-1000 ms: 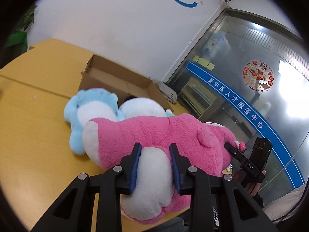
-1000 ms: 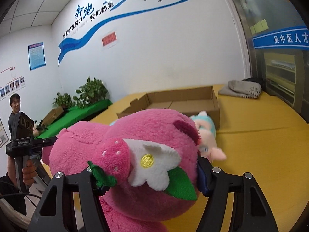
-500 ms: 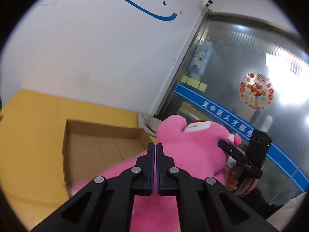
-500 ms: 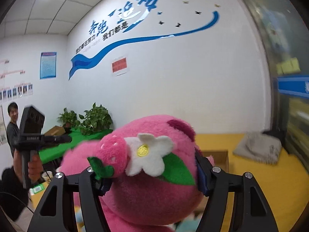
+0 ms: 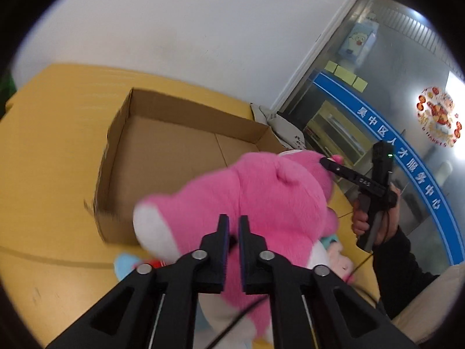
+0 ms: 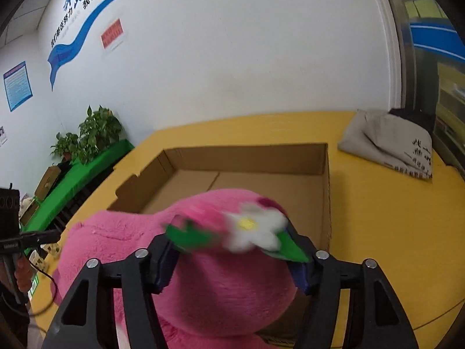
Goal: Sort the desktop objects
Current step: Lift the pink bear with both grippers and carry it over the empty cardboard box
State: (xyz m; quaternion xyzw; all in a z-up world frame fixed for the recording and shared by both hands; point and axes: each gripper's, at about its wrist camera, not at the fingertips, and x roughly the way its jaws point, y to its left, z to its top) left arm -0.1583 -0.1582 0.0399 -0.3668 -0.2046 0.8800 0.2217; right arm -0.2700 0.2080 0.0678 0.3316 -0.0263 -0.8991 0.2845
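Note:
A big pink plush bear [image 5: 261, 197] hangs in the air over the near edge of an open cardboard box [image 5: 162, 157] on the yellow table. My left gripper [image 5: 234, 226] is shut on the bear's lower body. My right gripper [image 6: 232, 250] is shut on the bear's head [image 6: 215, 285], which carries a white flower and green leaves. The box [image 6: 261, 180] looks empty inside in both views. A light blue plush [image 5: 128, 261] and another small plush [image 5: 337, 256] lie on the table under the bear, mostly hidden.
A folded grey cloth bag [image 6: 389, 142] lies on the table right of the box. Potted plants [image 6: 93, 133] stand on a green shelf at the left. A white wall rises behind the table, and a glass partition [image 5: 392, 101] is at the right.
Both grippers have carried the pink bear up off the table and forward to the box. The views have tilted down onto the box.

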